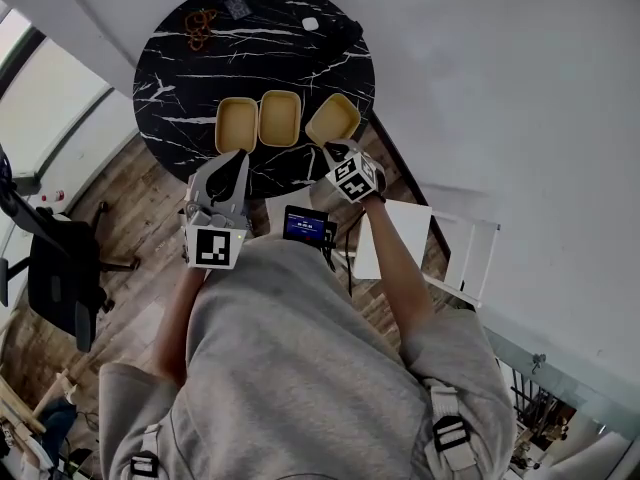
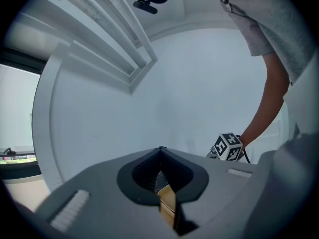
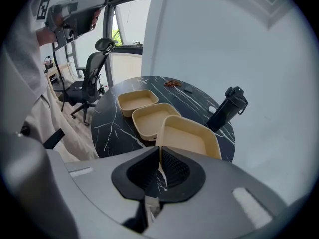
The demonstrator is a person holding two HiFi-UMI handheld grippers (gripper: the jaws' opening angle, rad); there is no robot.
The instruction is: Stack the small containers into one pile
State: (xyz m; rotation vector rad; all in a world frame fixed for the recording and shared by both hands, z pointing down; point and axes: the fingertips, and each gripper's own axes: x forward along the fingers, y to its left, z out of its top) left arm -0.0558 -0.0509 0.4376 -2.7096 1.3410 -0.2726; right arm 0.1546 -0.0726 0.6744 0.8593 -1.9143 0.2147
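Three beige containers are on the round black marble table (image 1: 180, 68). The left container (image 1: 237, 125) and the middle container (image 1: 280, 118) lie flat side by side. The right container (image 1: 332, 119) sits turned and tilted, its near rim pinched in my right gripper (image 1: 331, 149), which is shut on it. In the right gripper view that container (image 3: 189, 138) fills the space just past the gripper (image 3: 159, 151), beside the middle container (image 3: 152, 119) and the left container (image 3: 136, 101). My left gripper (image 1: 232, 166) is shut and held up near the table's front edge. In its own view the left gripper (image 2: 160, 151) faces only wall and ceiling.
A black bottle (image 3: 227, 108) stands behind the containers. Brown rings (image 1: 200, 28), a dark card (image 1: 237, 8) and a small white item (image 1: 310, 23) lie at the table's far side. An office chair (image 1: 60, 268) stands left. A white shelf (image 1: 395, 238) is right of the table.
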